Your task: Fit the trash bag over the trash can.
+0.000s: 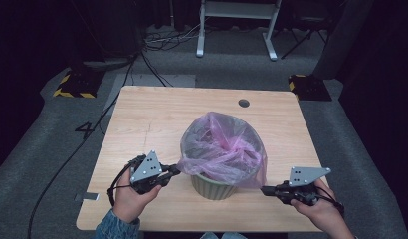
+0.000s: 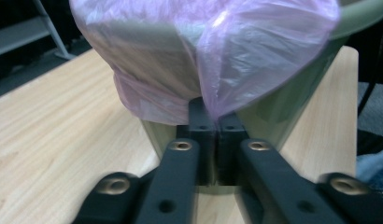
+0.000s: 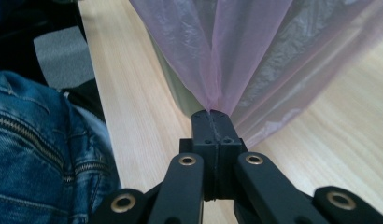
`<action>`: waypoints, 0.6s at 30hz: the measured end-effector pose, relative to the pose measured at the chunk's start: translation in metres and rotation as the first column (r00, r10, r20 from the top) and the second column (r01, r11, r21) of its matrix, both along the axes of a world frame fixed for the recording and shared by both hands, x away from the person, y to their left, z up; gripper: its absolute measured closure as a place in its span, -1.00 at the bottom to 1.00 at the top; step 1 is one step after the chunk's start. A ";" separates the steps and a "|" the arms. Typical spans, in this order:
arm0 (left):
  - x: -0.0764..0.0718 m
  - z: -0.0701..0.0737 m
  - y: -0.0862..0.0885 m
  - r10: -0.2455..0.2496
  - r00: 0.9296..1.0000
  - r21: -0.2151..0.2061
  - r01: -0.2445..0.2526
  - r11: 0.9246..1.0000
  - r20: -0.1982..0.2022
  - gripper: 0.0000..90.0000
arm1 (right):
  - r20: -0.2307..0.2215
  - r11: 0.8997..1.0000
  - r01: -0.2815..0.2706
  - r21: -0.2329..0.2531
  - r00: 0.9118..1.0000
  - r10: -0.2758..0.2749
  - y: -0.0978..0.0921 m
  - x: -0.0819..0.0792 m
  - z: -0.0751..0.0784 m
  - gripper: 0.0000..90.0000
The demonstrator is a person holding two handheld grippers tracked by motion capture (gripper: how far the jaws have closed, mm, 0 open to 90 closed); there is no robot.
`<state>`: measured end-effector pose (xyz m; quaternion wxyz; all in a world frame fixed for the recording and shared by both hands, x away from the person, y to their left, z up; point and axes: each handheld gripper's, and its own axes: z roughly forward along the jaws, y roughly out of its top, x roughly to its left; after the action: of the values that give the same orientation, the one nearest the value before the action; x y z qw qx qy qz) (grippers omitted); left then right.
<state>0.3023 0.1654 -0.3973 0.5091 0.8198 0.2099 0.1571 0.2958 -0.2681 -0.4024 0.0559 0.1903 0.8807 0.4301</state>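
Left hand-held gripper (image 1: 175, 171): at the near-left of the bin, jaws pressed together on a pinch of the pink bag's edge; the left gripper view (image 2: 216, 122) shows the film caught between the tips.
Left hand (image 1: 132, 196): wrapped round the gripper body, denim sleeve (image 1: 115, 226) at the desk's near edge.
Bin (image 1: 213, 185): pale green, ribbed, upright near the middle of the desk (image 1: 142, 119), slightly toward the near side.
Pink bag (image 1: 222, 144): thin translucent plastic, lining the bin, folded over its rim, crumpled inside; drawn outward at both lower sides.
Right hand-held gripper (image 1: 264, 189): at the near-right of the bin, jaws closed on a gathered fold of the bag, seen in the right gripper view (image 3: 212, 114).
Right hand (image 1: 319, 204): holding the gripper near the desk's near-right corner.
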 end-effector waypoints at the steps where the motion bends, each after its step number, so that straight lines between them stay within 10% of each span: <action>1: 0.001 -0.003 0.001 -0.009 1.000 -0.001 0.009 1.000 -0.023 1.00 | -0.012 1.000 -0.002 -0.009 1.000 0.002 0.000 0.000 -0.003 1.00; 18: 0.027 -0.068 0.012 0.058 0.980 0.104 -0.038 0.994 -0.189 1.00 | -0.098 0.984 0.094 -0.150 0.989 -0.109 0.000 0.013 -0.052 1.00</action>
<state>0.3294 0.1771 -0.4650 0.4412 0.8501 0.2696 0.1000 0.3090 -0.2680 -0.4546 0.0446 0.2529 0.9005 0.3509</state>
